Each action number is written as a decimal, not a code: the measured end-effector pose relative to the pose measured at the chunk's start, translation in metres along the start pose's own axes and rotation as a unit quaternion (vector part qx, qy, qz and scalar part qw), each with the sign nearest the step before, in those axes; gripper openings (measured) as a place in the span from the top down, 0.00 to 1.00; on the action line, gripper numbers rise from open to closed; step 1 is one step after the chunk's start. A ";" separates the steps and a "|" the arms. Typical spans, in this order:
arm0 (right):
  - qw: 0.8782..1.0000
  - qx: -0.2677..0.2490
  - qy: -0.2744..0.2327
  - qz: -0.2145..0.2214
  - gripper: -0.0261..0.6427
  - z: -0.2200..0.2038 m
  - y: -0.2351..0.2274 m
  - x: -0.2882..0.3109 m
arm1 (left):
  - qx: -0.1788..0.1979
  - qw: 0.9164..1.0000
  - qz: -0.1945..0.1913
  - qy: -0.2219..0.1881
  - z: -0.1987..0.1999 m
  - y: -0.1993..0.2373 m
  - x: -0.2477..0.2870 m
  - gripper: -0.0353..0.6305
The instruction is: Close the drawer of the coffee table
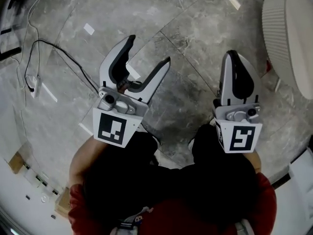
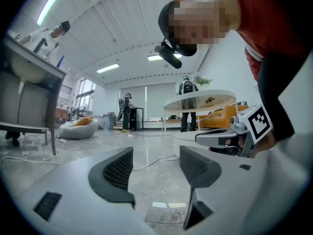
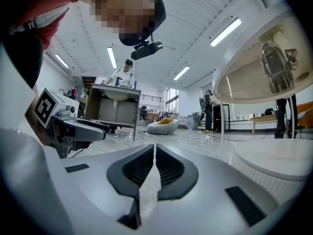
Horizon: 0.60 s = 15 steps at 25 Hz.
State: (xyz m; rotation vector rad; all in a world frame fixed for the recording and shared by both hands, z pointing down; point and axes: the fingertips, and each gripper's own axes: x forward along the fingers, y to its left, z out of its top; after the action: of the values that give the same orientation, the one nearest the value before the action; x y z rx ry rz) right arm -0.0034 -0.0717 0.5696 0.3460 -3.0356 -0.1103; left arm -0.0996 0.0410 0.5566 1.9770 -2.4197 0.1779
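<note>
The white round coffee table (image 1: 288, 33) with a ribbed side stands at the upper right of the head view, ahead of and to the right of both grippers; no drawer shows on it. My left gripper (image 1: 149, 50) is held level over the marble floor with its jaws wide open and nothing between them. My right gripper (image 1: 234, 58) is shut and empty, a short way left of the table. In the right gripper view a ribbed white base (image 3: 279, 163) lies close at the right, under a round white top (image 3: 254, 58). The left gripper view (image 2: 155, 166) faces the open room.
Black and white cables (image 1: 54, 53) run across the floor at the left to a small power block (image 1: 33, 82). A grey cabinet on legs (image 3: 112, 111), a beanbag (image 3: 164, 126) and people standing far off (image 2: 186, 89) fill the room beyond. White furniture edges the lower left (image 1: 19, 195).
</note>
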 end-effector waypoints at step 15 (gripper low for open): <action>1.000 -0.006 0.007 0.013 0.92 -0.010 0.013 0.011 | -0.024 0.998 0.058 0.003 -0.027 0.018 -0.017 0.67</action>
State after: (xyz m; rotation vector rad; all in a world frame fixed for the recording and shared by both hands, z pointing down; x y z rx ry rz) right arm -0.0161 -0.0622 0.5814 0.3039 -3.0241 -0.1225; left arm -0.1156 0.0635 0.5810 1.8144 -2.5112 0.1261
